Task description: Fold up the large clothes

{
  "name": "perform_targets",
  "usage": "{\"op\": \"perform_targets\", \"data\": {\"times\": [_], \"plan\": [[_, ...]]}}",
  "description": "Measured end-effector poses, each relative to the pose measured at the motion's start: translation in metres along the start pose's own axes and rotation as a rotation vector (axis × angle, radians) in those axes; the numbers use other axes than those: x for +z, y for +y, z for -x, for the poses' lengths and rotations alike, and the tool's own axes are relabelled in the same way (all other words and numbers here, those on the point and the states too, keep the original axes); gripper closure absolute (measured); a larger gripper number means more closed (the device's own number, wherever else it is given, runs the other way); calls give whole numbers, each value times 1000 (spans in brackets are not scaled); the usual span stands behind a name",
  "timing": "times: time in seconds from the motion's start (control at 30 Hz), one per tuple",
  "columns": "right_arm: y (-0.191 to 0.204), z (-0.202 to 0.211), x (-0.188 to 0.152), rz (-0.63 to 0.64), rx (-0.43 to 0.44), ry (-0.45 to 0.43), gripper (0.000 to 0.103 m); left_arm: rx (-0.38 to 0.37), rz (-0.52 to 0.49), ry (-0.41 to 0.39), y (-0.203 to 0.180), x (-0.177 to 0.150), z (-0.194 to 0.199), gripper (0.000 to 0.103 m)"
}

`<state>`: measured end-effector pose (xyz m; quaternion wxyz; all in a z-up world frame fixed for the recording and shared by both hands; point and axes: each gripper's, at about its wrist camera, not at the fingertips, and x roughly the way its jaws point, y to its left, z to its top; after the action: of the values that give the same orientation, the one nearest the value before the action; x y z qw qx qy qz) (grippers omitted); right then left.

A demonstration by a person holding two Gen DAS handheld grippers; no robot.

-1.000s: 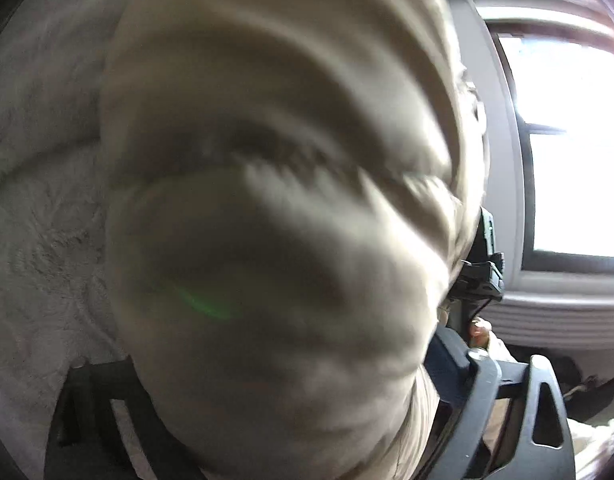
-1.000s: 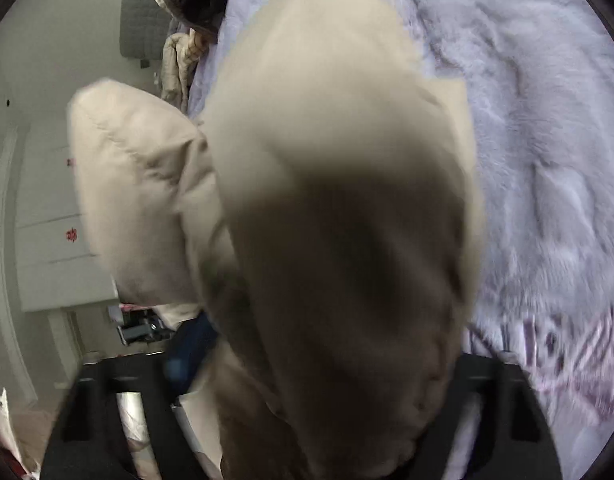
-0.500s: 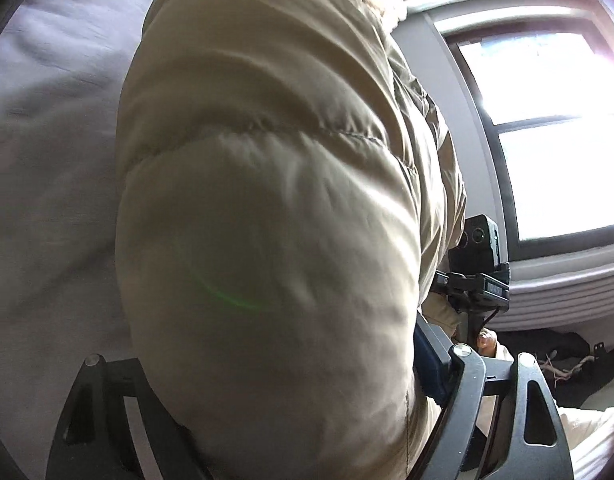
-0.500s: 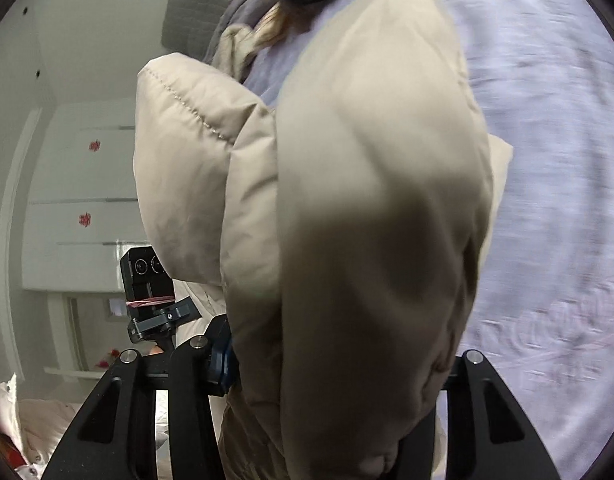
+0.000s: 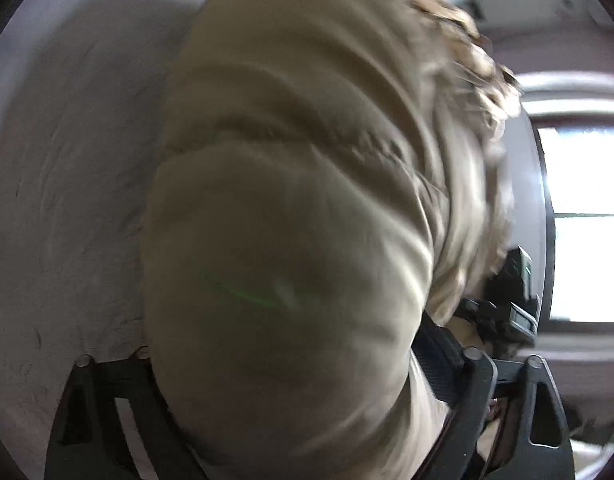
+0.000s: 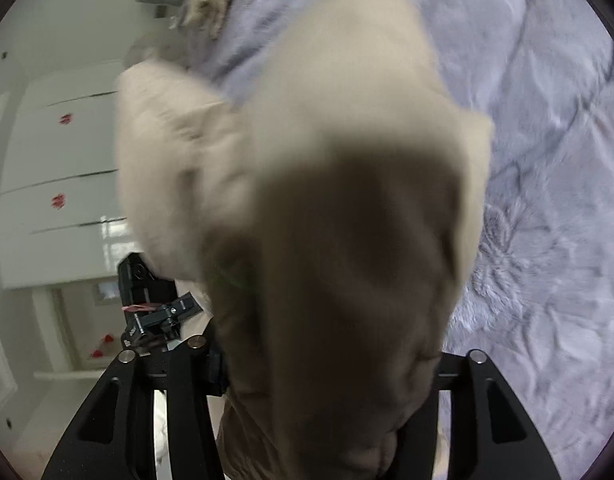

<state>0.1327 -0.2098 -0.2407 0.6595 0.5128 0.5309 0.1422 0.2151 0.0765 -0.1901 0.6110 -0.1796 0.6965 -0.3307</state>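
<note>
A puffy beige jacket (image 5: 287, 220) hangs bunched in the air over the bed, filling most of both views. My left gripper (image 5: 279, 360) has the padded bulk wedged between its fingers, and its jaws are opening. A brown fur trim (image 5: 467, 52) shows at the jacket's top right. In the right wrist view the jacket (image 6: 347, 220) also fills the gap of my right gripper (image 6: 307, 360), whose jaws are opening too. Each gripper sees the other's body beside the cloth: the right one (image 5: 511, 312) and the left one (image 6: 147, 300). The fingertips are hidden by fabric.
A pale lavender fuzzy blanket (image 6: 547, 200) covers the bed (image 5: 67, 200) under the jacket. A bright window (image 5: 587, 220) is on the right. White cabinet doors (image 6: 55, 180) with red marks stand on the left, and a heap of other clothes (image 6: 211, 4) lies at the far end.
Both grippers have swept sideways over the bed with the jacket between them, and the pictures are now blurred. The jacket has swung, and its fur trim shows more.
</note>
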Motion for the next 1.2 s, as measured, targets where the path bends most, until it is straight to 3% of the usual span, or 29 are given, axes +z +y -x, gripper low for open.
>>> {"op": "perform_targets", "data": {"times": [0.1, 0.23, 0.33, 0.4, 0.43, 0.5, 0.63, 0.7, 0.8, 0.83, 0.87, 0.97, 1.07, 1.2], "plan": [[-5, 5, -5, -17, -37, -1, 40, -16, -13, -24, 10, -10, 4, 6], [5, 25, -6, 16, -161, -15, 39, -3, -38, -23, 13, -14, 9, 6], [23, 48, -20, 68, -294, -78, 39, 25, -57, -32, -6, -2, 8, 5], [35, 62, -19, 110, -356, -142, 45, 45, -66, -39, -10, -1, 7, 5], [47, 70, -22, 144, -370, -174, 51, 61, -71, -44, -12, 0, 18, 5], [69, 86, -22, 192, -363, -205, 51, 111, -83, -60, -23, 3, 22, 5], [96, 69, -4, 288, -432, -234, 51, 216, -141, -99, -50, 3, 40, 5], [93, 56, 13, 273, -449, -243, 51, 256, -177, -149, -61, 5, 58, 5], [67, 35, 41, 153, -368, -206, 51, 277, -209, -267, -68, 13, 94, 5], [70, 35, 46, 133, -337, -193, 65, 287, -216, -298, -75, 20, 100, 5], [67, 35, 49, 133, -312, -183, 92, 309, -232, -331, -82, 27, 106, 5], [75, 25, 48, 162, -406, -178, 92, 359, -272, -355, -95, 47, 100, 5], [56, 13, 50, 124, -457, -154, 93, 412, -257, -304, -96, 73, 66, 5], [27, 10, 50, 80, -476, -157, 93, 421, -217, -265, -68, 70, 42, 4]]}}
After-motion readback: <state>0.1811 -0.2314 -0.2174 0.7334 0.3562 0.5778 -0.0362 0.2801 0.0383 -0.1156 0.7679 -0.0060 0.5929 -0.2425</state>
